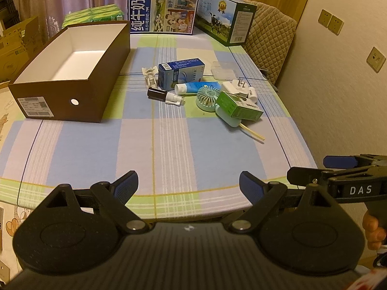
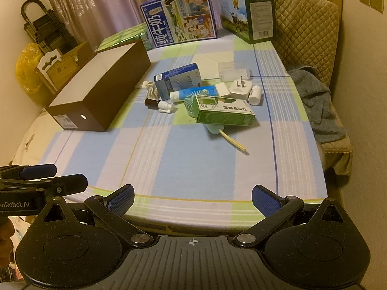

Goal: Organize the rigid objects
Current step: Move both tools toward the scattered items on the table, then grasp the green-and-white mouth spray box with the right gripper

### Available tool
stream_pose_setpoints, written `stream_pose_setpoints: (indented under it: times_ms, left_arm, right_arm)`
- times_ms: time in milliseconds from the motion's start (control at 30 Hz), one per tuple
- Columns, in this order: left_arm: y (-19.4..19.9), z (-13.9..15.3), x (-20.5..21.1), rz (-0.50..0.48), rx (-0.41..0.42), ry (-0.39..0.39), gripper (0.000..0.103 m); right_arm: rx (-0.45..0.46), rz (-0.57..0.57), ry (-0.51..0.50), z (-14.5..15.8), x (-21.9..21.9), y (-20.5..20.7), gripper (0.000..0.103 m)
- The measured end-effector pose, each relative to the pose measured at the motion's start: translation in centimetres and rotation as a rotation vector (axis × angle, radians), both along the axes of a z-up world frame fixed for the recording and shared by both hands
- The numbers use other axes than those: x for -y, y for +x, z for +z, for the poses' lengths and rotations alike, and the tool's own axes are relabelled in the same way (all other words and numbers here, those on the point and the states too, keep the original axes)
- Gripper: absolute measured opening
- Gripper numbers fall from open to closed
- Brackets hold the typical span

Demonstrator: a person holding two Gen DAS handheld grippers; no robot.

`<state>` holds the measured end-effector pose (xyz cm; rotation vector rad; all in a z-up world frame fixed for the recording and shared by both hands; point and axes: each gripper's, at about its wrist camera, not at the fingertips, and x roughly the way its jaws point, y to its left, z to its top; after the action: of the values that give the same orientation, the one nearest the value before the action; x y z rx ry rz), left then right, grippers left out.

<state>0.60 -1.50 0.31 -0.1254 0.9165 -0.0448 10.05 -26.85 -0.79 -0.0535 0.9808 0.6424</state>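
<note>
Left wrist view: my left gripper (image 1: 188,183) hangs over the near edge of the checked tablecloth (image 1: 157,145), fingers spread wide and carrying nothing; my right gripper (image 2: 192,197), seen from its own camera, is likewise released and empty. Both sit well short of the items, which I judge to be a starting stance, with nothing yet sorted.

At far left stands the brown shoebox (image 1: 70,77), lid off, its white interior bare as far as I can see. I take its open top and its spot just beside the clutter to mark it as the receiving bin.

To its right lies the loose heap still on the cloth: a blister strip (image 1: 150,76), a dark-capped spray bottle (image 1: 165,96), a blue medicine carton (image 1: 181,72), a white-capped blue tube (image 1: 196,87), a mint handheld fan (image 1: 209,96), and a green carton (image 1: 238,105) resting on top of the fan's handle. Farther right are a white plug adapter (image 1: 238,87), a small white bottle (image 1: 252,94) and a clear plastic case (image 1: 223,70).

Along the back edge stand two milk cartons (image 1: 164,9), closed.
</note>
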Motion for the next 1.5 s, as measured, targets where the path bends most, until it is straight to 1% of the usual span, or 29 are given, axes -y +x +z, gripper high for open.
stream_pose_setpoints:
  times_ms: [333, 533, 667, 767, 800, 833, 933, 1033, 1200, 1233, 1267, 1367, 1500]
  left_arm:
    - [1.3, -0.4, 0.0, -0.001, -0.014, 0.007, 0.089]
    - [3.3, -0.8, -0.7, -0.007, -0.025, 0.015, 0.089]
    - [5.2, -1.2, -1.2, -0.024, -0.034, 0.018, 0.089]
    - [7.0, -1.8, -1.6, -0.04, -0.043, 0.023, 0.089]
    - [7.7, -2.1, -1.8, -0.044, -0.05, 0.023, 0.089]
    - [8.4, -2.4, -2.0, -0.048, -0.055, 0.022, 0.089]
    - [10.4, -3.3, -2.6, -0.06, -0.073, 0.018, 0.089]
    - [12.0, -4.3, -3.4, -0.074, -0.092, 0.007, 0.089]
    - [14.8, -5.8, -4.8, -0.092, -0.125, 0.008, 0.089]
    - [15.4, -6.0, -5.1, -0.095, -0.133, 0.009, 0.089]
    - [15.9, -6.3, -5.4, -0.074, -0.14, 0.008, 0.088]
    - [17.3, -6.9, -6.3, -0.076, -0.158, 0.006, 0.088]
    - [18.5, -7.6, -7.2, -0.101, -0.175, 0.003, 0.088]
  right_arm:
    - [-0.005, -0.021, -0.003, -0.6, 0.3, 1.0, 0.101]
    - [-0.004, -0.046, 0.013, -1.1, 0.2, 2.5, 0.101]
    - [0.025, -0.048, 0.014, -1.2, -0.7, 3.6, 0.101]
    - [0.079, -0.042, 0.0, -1.3, -1.9, 4.4, 0.101]
    - [0.097, -0.038, -0.009, -1.4, -2.3, 4.7, 0.099]
    - [0.114, -0.033, -0.018, -1.5, -2.8, 5.0, 0.094]
    - [0.146, -0.028, -0.045, -2.1, -4.2, 6.1, 0.084]
    - [0.161, -0.009, -0.049, -3.0, -5.6, 7.3, 0.079]
    - [0.211, 0.022, -0.101, -4.4, -8.7, 8.7, 0.075]
    - [0.219, 0.028, -0.119, -4.8, -9.4, 9.0, 0.074]
    - [0.231, 0.034, -0.135, -5.1, -10.0, 9.3, 0.073]
    - [0.266, 0.049, -0.198, -6.3, -11.8, 9.9, 0.071]
    - [0.303, 0.071, -0.282, -7.7, -13.7, 10.1, 0.067]
